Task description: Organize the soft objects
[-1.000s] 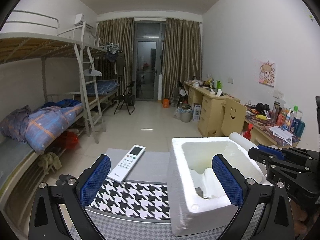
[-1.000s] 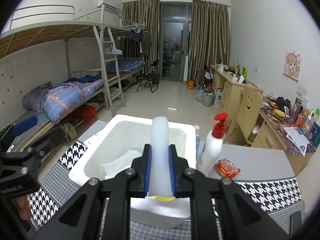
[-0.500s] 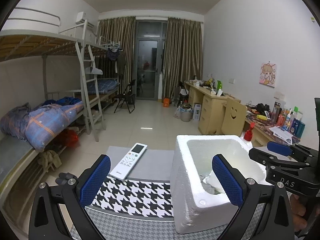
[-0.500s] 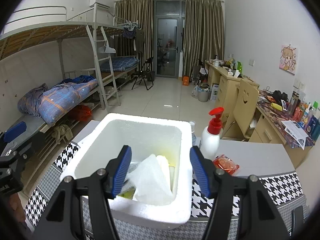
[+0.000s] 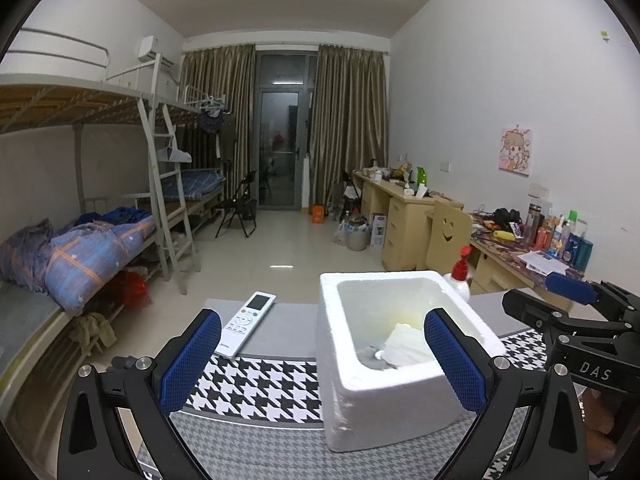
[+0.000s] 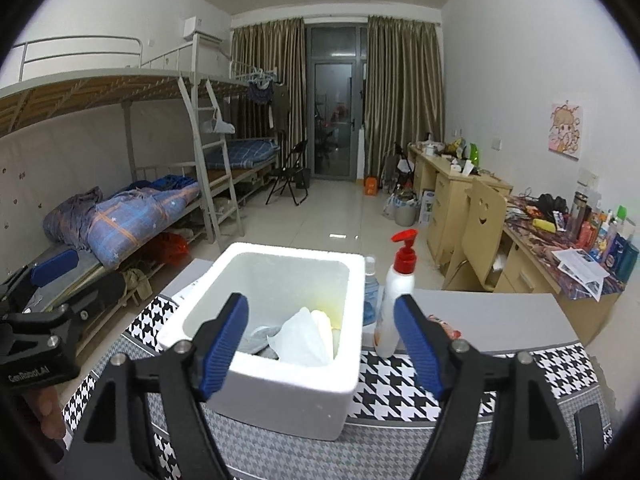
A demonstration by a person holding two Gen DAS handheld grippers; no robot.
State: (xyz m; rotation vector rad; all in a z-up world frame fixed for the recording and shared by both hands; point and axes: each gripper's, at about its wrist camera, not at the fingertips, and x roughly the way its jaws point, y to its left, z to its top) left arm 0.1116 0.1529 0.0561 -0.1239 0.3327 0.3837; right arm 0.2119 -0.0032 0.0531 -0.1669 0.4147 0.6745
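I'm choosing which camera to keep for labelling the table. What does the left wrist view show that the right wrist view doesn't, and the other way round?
Only the left wrist view: the white remote control, lying left of the foam box.
Only the right wrist view: the whole pump bottle, a red packet behind the right gripper, and a blue-capped bottle.
Both: the box, soft white items inside it, the houndstooth cloth, and each gripper's jaws apart, holding nothing.

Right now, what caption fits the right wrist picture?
Right tool opening, empty, over the foam box holding soft white wipes.
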